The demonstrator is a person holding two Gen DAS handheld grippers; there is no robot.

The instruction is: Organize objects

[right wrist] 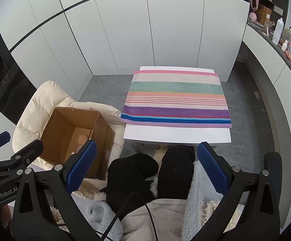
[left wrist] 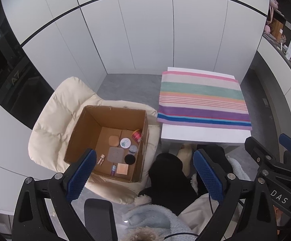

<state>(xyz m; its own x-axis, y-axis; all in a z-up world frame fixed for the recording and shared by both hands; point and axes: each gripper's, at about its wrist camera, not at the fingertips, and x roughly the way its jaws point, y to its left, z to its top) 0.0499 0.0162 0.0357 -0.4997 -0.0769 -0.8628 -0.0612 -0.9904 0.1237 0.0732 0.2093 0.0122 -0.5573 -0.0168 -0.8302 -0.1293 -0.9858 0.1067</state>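
While both grippers hang wide and empty above the person's lap, left gripper [left wrist: 145,172] and right gripper [right wrist: 145,166], the cardboard box [left wrist: 85,128] of cosmetics sits on a cream cushion [left wrist: 51,120], left of the tabletop [left wrist: 201,134] bearing a striped cloth [left wrist: 201,98].

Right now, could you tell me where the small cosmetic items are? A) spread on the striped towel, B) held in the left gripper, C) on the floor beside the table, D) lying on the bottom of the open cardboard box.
D: the left wrist view shows the cosmetic items on the bottom of the cardboard box; the striped towel is bare, and the left gripper is open and holds nothing.
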